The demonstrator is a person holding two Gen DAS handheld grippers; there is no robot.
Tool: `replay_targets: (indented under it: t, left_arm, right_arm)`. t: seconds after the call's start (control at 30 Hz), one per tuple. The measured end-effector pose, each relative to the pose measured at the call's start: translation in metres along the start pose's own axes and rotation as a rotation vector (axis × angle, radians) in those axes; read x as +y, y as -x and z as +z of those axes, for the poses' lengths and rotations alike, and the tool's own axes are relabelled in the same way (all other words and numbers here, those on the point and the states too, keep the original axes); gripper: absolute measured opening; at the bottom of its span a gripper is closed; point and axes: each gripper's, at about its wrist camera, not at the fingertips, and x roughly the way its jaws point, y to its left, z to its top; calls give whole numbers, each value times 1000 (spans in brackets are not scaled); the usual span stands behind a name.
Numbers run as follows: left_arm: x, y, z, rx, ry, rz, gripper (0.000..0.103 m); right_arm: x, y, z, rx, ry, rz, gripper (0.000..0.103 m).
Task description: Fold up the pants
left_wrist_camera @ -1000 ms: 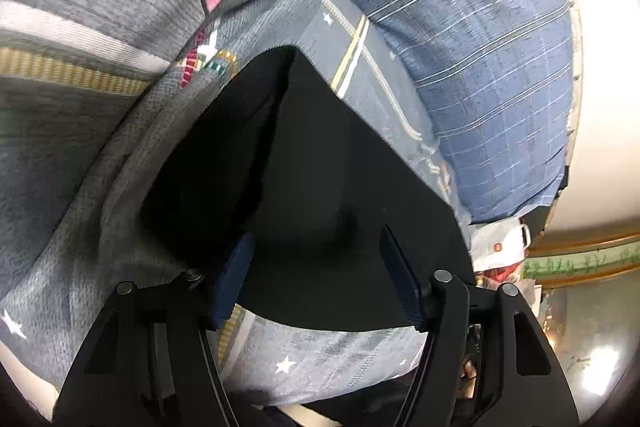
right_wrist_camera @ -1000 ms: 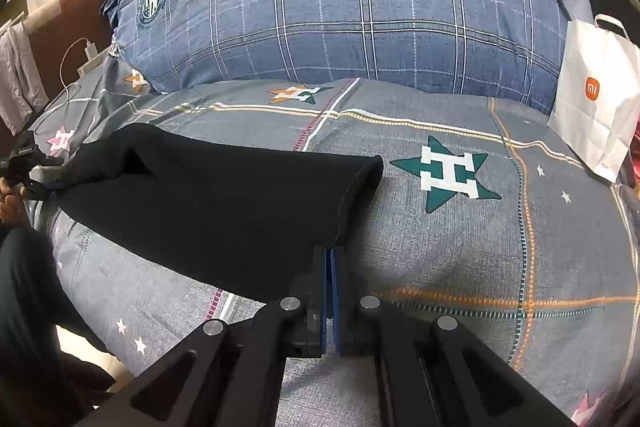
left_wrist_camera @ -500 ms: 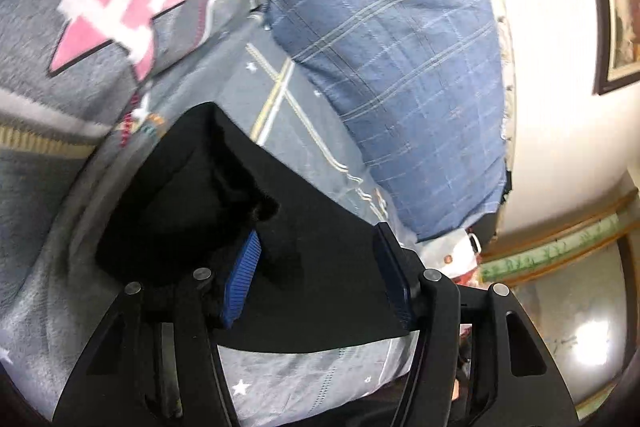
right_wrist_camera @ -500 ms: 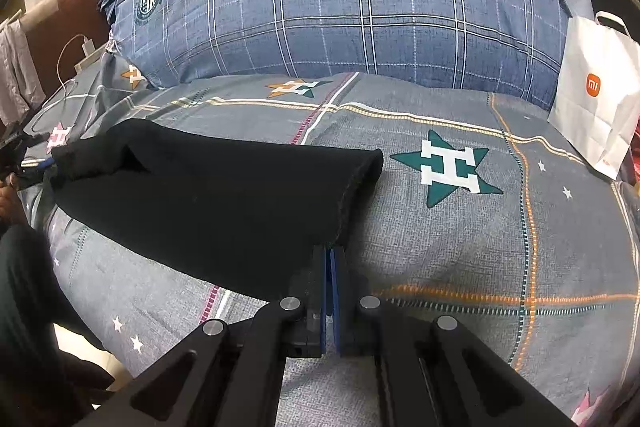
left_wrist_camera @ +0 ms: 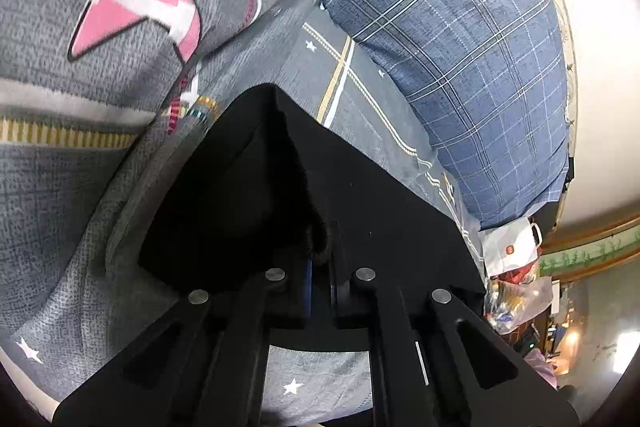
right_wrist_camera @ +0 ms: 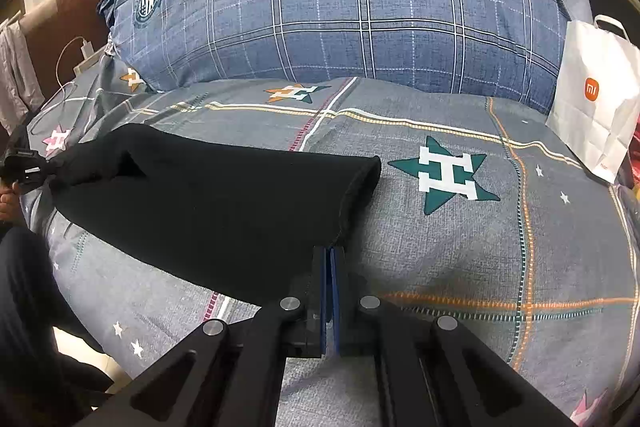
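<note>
1. Pants (right_wrist_camera: 224,203), black, lie stretched across the bed (right_wrist_camera: 460,247) in front of the blue plaid pillow (right_wrist_camera: 340,7), one end at each gripper.
2. The left gripper (left_wrist_camera: 320,267) has its fingers pressed together on a bunched fold at one end; the right gripper (right_wrist_camera: 329,259) pinches the near corner of the other end, beside the open hem.
3. The step in hand looks like carrying one end over onto the other. To do it well, lift both ends level, keep the cloth lightly taut, and match edge to edge before letting go.
4. The left pinch holds gathered cloth, so that end may land wrinkled.
5. Open bedding lies to the right, up to the white paper bag (right_wrist_camera: 592,95). The pillow bounds the far side, and the bed's near edge is close, by the person's leg (right_wrist_camera: 24,307).
</note>
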Motion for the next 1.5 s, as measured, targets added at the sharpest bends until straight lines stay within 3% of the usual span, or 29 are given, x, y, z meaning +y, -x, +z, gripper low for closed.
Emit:
replay_targets:
  t: [0.23,0.43,0.73,0.8,0.9,1.0,1.13,1.27,1.4,1.5]
  left_arm:
    - [-4,38,19,-74,-71,10,4]
    - [9,27,15,-13,-101,104,4]
    - [20,38,-9,-6,-99,78,4]
    - [24,32,-11,20,-93,92,4]
    - [26,31,-14,31,-95,80,4]
    - [27,29,-13,33,-93,85,4]
    - [29,25,-14,38,-81,92,4]
    - [30,24,-15,39,-81,89,4]
    - [30,25,-15,39,-80,87,4]
    - [30,25,-15,37,-79,86,4]
  right_arm:
    - [-5,4,4,-19,3,-40,1]
    - [3,-11,-1,50,59,-34,1]
    - [-3,-1,-11,24,31,-32,0]
    - [-9,-5,-15,50,26,-82,0]
    - [-18,-3,-22,42,-15,-78,0]
    - [-18,3,-25,12,-74,46,0]
    - [-31,-1,-26,-10,-293,224,0]
    - [-59,-13,-43,-24,-587,324,1]
    - [-73,-18,-55,-53,-747,444,3]
    - [-77,-20,-62,-59,-823,493,15]
